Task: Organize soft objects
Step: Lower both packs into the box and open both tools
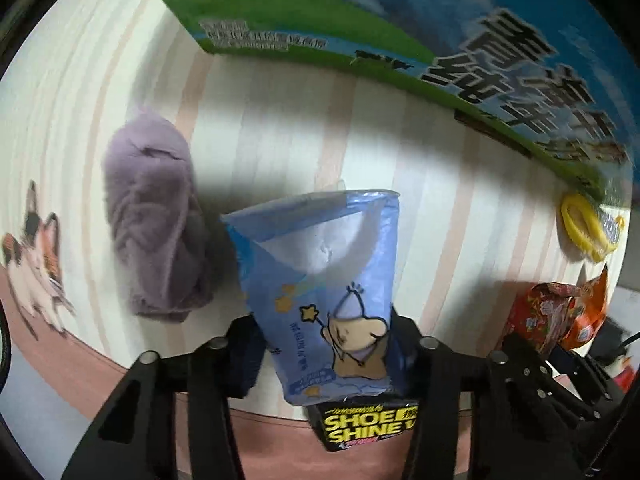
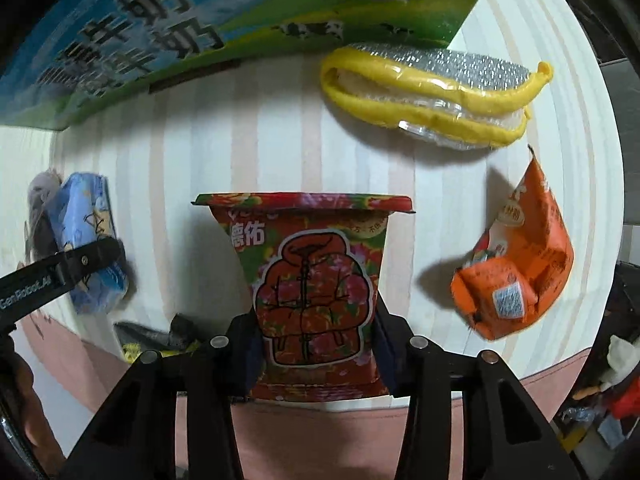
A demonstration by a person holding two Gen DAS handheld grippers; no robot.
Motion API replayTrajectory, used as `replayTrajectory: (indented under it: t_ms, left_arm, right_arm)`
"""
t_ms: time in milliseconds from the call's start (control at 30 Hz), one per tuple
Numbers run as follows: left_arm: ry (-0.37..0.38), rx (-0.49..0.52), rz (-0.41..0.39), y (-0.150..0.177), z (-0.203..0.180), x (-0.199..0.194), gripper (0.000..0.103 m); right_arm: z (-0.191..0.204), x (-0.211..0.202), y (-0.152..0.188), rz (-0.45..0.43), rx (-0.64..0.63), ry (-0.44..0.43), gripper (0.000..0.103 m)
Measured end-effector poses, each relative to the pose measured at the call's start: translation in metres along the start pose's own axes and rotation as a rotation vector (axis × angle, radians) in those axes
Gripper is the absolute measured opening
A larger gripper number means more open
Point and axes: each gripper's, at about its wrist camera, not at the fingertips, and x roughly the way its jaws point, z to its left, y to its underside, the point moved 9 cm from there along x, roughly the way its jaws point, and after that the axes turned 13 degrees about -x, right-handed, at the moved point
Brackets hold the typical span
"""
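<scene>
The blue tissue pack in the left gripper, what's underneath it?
Under the blue tissue pack, held by the left gripper, a black packet reading SHOE SHINE pokes out over the striped table. The pack and fingers cover the rest of it.

Table point(image 1: 280, 128): pale cloth with pastel stripes, pink border at the near edge.
Print point(image 1: 34, 256): cartoon cat on the cloth's left.
Carton point(image 2: 168, 20): blue-and-green, large black characters, along the far side.
Light: hard, dark shadows.
</scene>
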Motion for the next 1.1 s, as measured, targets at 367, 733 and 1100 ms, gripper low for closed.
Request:
replayTrajectory:
  t_ms: [367,733,1100]
  left_arm:
    - [0.163,0.177,-0.150,0.044,-0.047,-0.119,0.043]
    - [0.177,0.196,-0.266,-0.080,-0.055,-0.216,0.043]
    - [0.035,0.194,-0.119,-0.168,-0.085,-0.133,0.043]
  right_arm:
    - [0.046,-0.131,0.019,-0.202,-0.086,-0.160,0.047]
    - [-0.002,-0.200,-0.132,-0.296,-0.074,-0.063,0.047]
    - [-0.036,-0.093,-0.194,-0.081,-0.054,0.013,0.047]
